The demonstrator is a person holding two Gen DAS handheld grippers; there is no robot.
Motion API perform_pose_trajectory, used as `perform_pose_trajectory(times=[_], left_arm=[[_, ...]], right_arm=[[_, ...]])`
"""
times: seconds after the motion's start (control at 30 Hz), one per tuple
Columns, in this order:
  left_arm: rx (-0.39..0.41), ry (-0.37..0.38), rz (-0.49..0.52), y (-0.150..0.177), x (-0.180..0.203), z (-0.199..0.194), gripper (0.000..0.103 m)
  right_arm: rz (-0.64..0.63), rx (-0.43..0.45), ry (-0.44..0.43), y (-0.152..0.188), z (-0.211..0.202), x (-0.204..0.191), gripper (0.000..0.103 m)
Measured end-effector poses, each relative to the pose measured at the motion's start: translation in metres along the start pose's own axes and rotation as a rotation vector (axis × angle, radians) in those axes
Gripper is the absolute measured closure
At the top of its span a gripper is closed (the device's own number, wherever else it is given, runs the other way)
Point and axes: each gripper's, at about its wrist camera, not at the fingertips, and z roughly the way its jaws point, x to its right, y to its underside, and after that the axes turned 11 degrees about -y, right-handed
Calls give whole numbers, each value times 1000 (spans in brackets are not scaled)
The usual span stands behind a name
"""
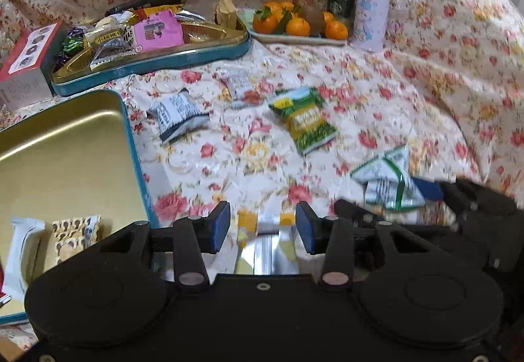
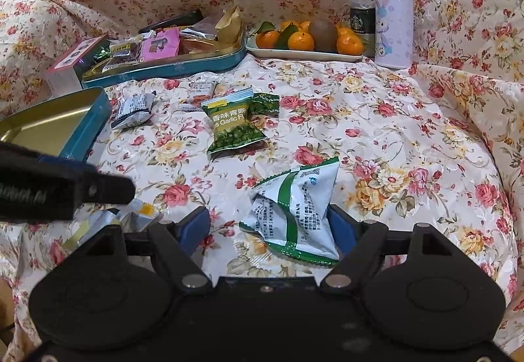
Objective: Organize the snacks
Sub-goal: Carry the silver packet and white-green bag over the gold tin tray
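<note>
With my right gripper (image 2: 270, 227) nearer, its jaws apart around the white-green packet (image 2: 294, 214) on the near floral cloth (image 2: 376, 119), long axis running near-to-far, my left gripper (image 1: 263, 226) stands open over a silver-yellow packet (image 1: 265, 244).

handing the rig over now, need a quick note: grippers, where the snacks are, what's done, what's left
Left gripper: open, astride a silver-and-yellow packet on the cloth, not gripping.
Right gripper: open, around the white-and-green packet; no squeeze visible.
Near tin: holds a few packets at its near end, otherwise mostly bare.
Far tin: piled with mixed snacks.
Loose on the cloth: green pea packet, grey-and-white packet, a small pale packet behind them.
Left: close on the two packets, move them to a tin, then collect the loose ones.
</note>
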Motion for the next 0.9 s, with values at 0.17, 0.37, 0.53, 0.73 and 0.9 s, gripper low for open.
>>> perform_pose_trajectory(times=[0.17,0.37,0.53,0.73,0.9], left_arm=[[-1,-37,35,14,4,-3,48],[-2,-27,11,13,3,-5,48],[11,-5,16,16,0,-14,48],[-10,3,101,18,9,-5,48],[-48,-6,81,19,7,5,48]], right_arm=[[7,5,-4,0,-1,1,21],[30,3,-13,1,-5,3,23],[37,6,-16,3,-7,5,25],[29,3,-10,3,-5,3,23],[43,4,-19,1,-6,6,23]])
